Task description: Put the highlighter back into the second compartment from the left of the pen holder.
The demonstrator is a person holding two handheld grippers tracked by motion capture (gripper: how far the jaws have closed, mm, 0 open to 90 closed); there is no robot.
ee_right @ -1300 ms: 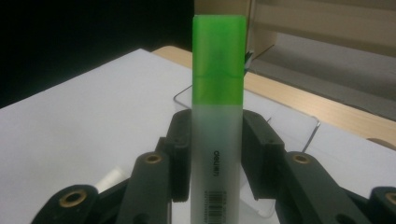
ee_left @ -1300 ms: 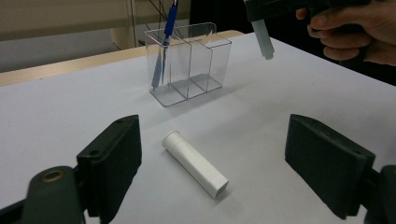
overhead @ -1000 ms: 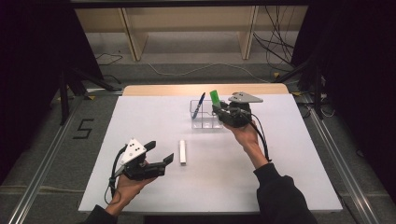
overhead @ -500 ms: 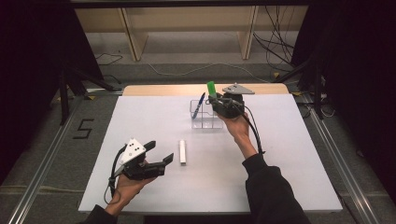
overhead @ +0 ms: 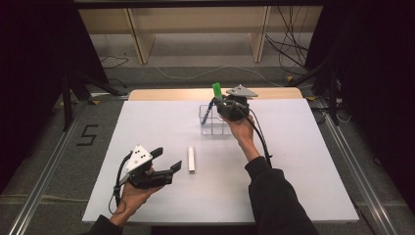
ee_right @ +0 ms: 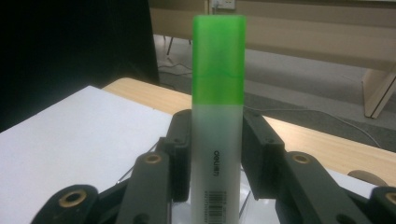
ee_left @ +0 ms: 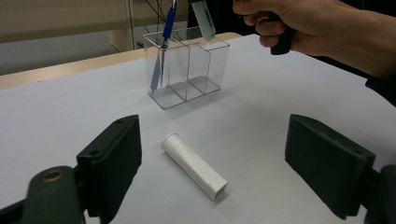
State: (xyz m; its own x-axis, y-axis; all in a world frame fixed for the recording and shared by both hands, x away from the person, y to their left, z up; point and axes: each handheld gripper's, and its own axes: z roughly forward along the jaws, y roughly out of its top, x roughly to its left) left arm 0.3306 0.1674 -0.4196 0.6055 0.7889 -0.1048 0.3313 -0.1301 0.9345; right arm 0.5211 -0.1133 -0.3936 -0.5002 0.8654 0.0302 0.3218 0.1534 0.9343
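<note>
The right gripper [overhead: 226, 105] holds a green-capped highlighter [ee_right: 218, 98] upright between its jaws, above the clear organizer [overhead: 214, 121] at the far middle of the white surface [overhead: 303, 161]. A blue pen [ee_left: 163, 44] leans in the organizer's left compartment. The highlighter's lower end is hidden, so it could catch a divider or the rim on the way down and tip the light organizer. If released off-centre, it may fall outside. The left gripper [overhead: 165, 161] rests near left, jaws open and empty, facing a white tube [overhead: 191, 159] that could roll if nudged.
</note>
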